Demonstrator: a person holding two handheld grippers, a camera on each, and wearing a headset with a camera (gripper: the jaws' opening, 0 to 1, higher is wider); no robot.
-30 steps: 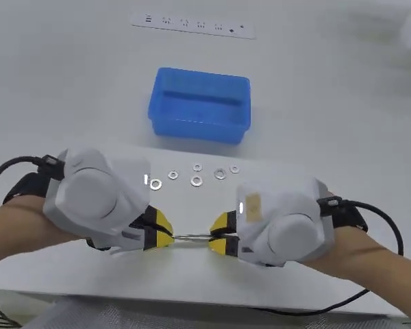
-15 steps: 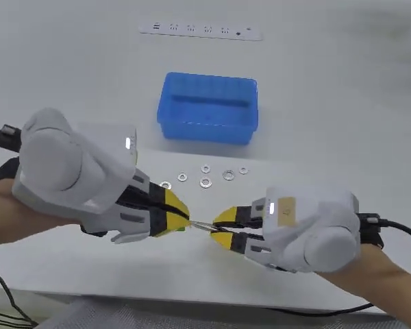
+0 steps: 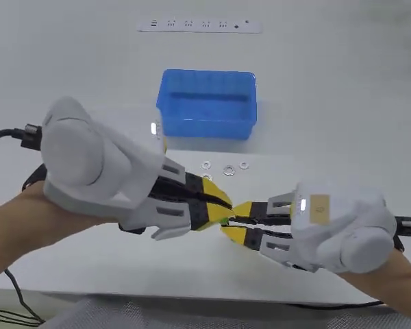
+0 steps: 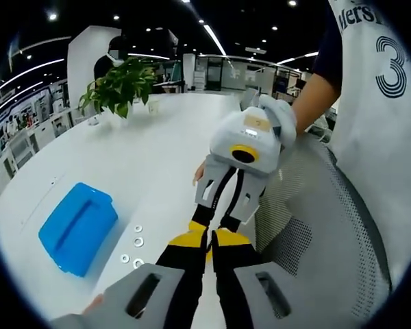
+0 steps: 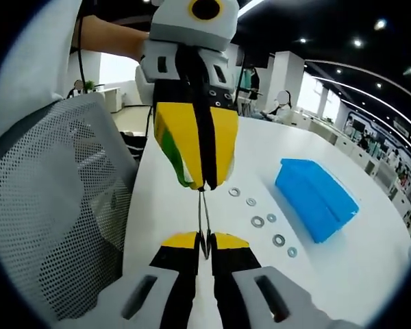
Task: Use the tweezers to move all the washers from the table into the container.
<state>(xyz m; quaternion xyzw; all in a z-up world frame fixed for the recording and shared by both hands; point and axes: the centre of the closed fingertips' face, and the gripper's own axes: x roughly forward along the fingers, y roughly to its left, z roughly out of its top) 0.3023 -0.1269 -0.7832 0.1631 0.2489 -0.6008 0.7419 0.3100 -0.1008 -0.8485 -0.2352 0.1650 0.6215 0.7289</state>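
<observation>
**A:** What does the head view give?

**B:** The left tongs (image 3: 222, 208) and the right tongs (image 3: 234, 219) meet tip to tip above the white bench (image 3: 157, 267). Each pair of yellow tips is pressed together. Beyond them, three washers (image 3: 229, 169) lie on the bench, near the blue container (image 3: 207, 103) but not touching it. A power strip (image 3: 198, 26) lies farther back.

**A:** And the left gripper view?

**B:** The left tongs (image 4: 209, 240) rise from the bottom, closed, and the right tongs (image 4: 216, 223) face them nose to nose. To the left, four washers (image 4: 138, 241) sit on the bench between the tongs and the container (image 4: 77, 226). A plant (image 4: 120, 86) stands well beyond.

**A:** The right gripper view?

**B:** This one is the clearest. The right tongs (image 5: 205, 241) pinch one end of the thin metal tweezers (image 5: 204, 223). The left tongs (image 5: 202, 184), coming down from above, pinch the other end. Six washers (image 5: 258, 221) are strung loosely across the bench to the right, with the container (image 5: 316, 197) just past them. A mesh chair (image 5: 61, 192) is on the left.
</observation>
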